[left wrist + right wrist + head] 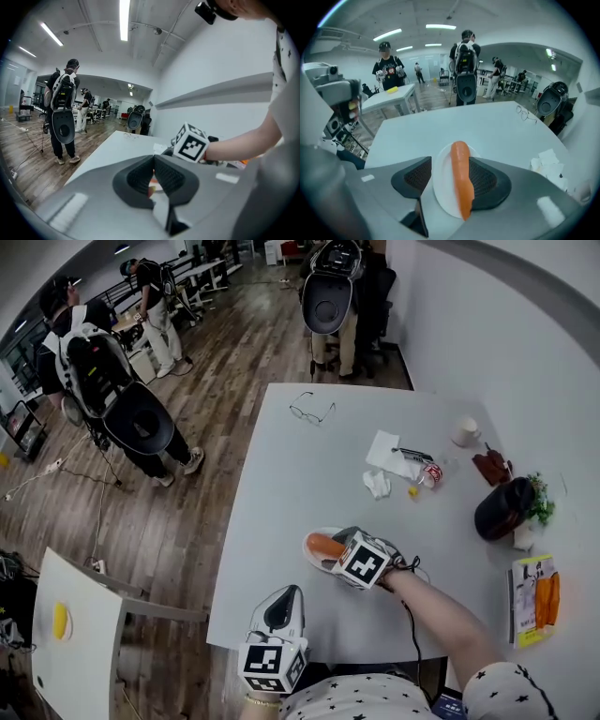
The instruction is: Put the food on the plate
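Note:
A long orange piece of food [324,545] lies on a small white plate [319,564] near the front middle of the white table. My right gripper [336,544] is down over the plate, and the food [461,180] runs lengthwise between its jaws. The plate [442,187] shows bare between the food and the left pad, so the jaws stand open around it. My left gripper [286,594] hovers at the table's front edge, below the plate. Its jaws [153,176] are together with nothing in them.
Glasses [312,412] lie at the far side of the table. Tissues [386,454], a small can [429,474], a cup [466,432], a dark pouch [504,507] and a packet of orange food [536,599] sit to the right. People with backpacks stand on the wood floor at left.

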